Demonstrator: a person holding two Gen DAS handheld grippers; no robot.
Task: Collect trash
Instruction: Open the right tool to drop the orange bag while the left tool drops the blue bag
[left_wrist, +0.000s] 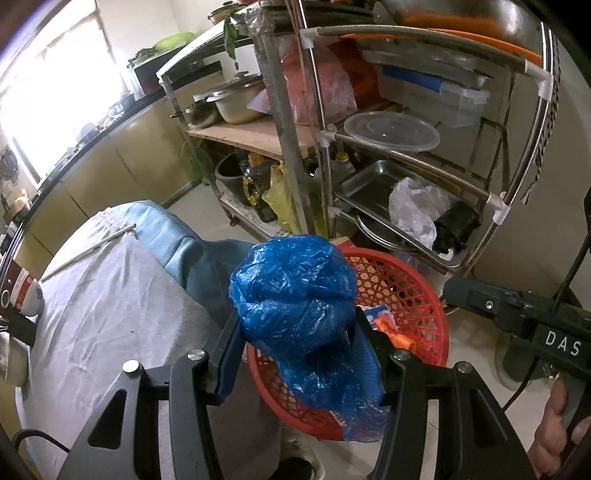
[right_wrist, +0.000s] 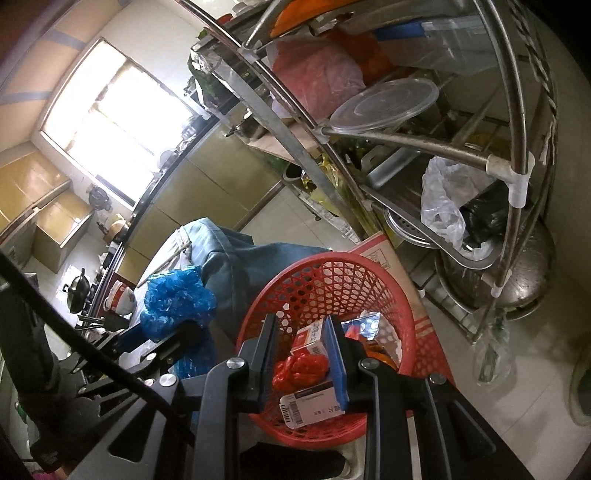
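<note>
My left gripper (left_wrist: 295, 328) is shut on a crumpled blue plastic bag (left_wrist: 295, 295) and holds it above the left rim of a red mesh basket (left_wrist: 413, 291). The bag also shows in the right wrist view (right_wrist: 177, 302), left of the basket (right_wrist: 332, 280). My right gripper (right_wrist: 301, 354) is open and empty, hovering over the basket. Inside the basket lie a red crumpled wrapper (right_wrist: 301, 369), a small red and white box (right_wrist: 310, 338) and a white carton with a barcode (right_wrist: 310, 406).
A round table with a grey cloth (left_wrist: 110, 314) is on the left, with chopsticks (left_wrist: 88, 251) and a paper cup (left_wrist: 26, 291). A steel rack (left_wrist: 424, 147) with pots, trays and bags stands behind the basket. A cardboard box (right_wrist: 391, 254) leans by it.
</note>
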